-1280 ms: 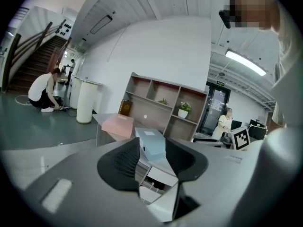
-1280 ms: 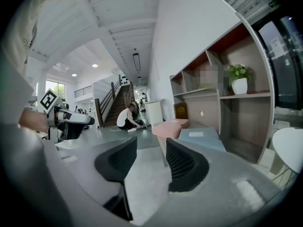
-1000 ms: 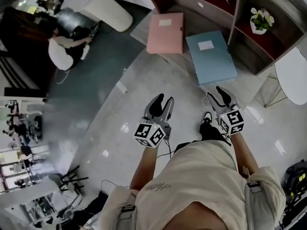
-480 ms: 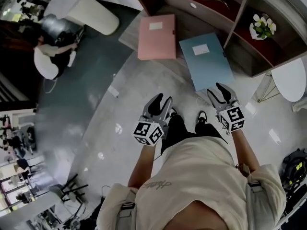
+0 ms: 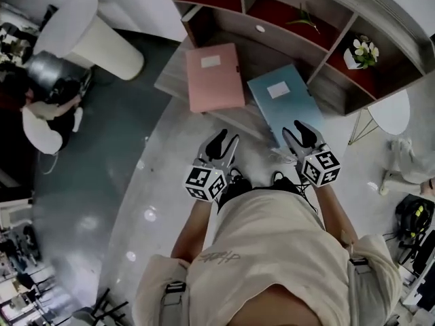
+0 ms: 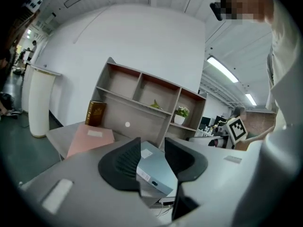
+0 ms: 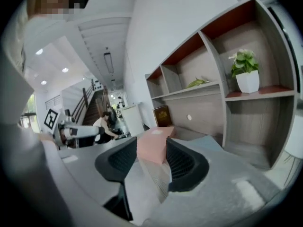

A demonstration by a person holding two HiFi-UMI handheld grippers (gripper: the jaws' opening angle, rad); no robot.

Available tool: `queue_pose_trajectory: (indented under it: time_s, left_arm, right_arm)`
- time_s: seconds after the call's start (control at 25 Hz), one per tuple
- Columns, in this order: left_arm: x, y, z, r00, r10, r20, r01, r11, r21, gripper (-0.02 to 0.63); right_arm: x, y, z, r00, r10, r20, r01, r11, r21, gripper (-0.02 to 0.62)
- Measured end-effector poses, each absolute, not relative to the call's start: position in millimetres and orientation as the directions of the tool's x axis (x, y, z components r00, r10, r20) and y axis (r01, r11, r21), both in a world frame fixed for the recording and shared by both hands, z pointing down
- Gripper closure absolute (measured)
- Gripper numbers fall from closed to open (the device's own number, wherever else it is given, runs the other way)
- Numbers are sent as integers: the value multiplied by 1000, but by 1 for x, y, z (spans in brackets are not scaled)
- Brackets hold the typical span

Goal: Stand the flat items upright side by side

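No legible text; labels on pink folder (image 5: 215, 77), blue folder (image 5: 282, 104) too small.

Low grey wood-grain ledge (image 5: 253, 63) runs along foot of open grey shelf unit (image 5: 326, 19). Flat pink rectangular file box (image 5: 214, 78) lies on ledge, white label up. Flat light-blue rectangular file box (image 5: 285, 106) lies right of pink box, apart from it, near end at ledge's front edge. Behind pink box: brown book (image 6: 95, 113) upright. Well right of pink box, on upper shelf: white pot with flowering plant (image 5: 359, 51).
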State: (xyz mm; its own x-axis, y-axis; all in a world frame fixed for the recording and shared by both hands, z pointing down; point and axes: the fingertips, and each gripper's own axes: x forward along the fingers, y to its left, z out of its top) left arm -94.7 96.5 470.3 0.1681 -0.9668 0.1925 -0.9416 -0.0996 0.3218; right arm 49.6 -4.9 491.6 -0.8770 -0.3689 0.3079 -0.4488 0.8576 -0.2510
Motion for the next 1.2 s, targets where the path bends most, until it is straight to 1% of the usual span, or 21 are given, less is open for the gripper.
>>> queue_pose_trajectory:
  time_s: [0.04,0.12,0.28,0.36,0.48,0.64,0.8,0.92,1.2]
  left_arm:
    - [-103,95,473,183,-963,196,-941,-115,317,440]
    - [-117,94,479,211,-956,205,-936,-137,326,440]
    - [-133,94,487,259,-942,214,-917,-170,362,445]
    - [-139,90,490,283,-932,225,-910,-187,370,446]
    - [-140,83,497,319,-915,249,-899,-208,386,446]
    - [-125,67,509,384,-880,278,-873,-249,419,445]
    - [-105,41,514,454,-839,301,-840,-290,459,436]
    - [-97,18,522,476,-816,329,-830,-293,474,436]
    - [-89,-41,559,495,-765,413,-814,-241,529,420]
  right_arm:
    - [42,-8,488,-873,-390,292,-467,839,-278,399]
    - [35,-10,483,-853,-435,287,-508,816,-274,399]
    - [37,-7,489,-796,-495,348,-572,804,-164,399]
    - [39,-8,497,-774,-509,376,-596,786,-163,399]
    - [43,-10,504,-749,-533,393,-631,755,-180,397]
    - [58,-23,515,-711,-571,410,-674,720,-167,397]
    - [79,-51,527,-687,-584,432,-698,697,-166,376]
    - [94,-81,543,-676,-578,458,-708,683,-183,366]
    - [111,-151,580,-659,-545,519,-701,695,-161,362]
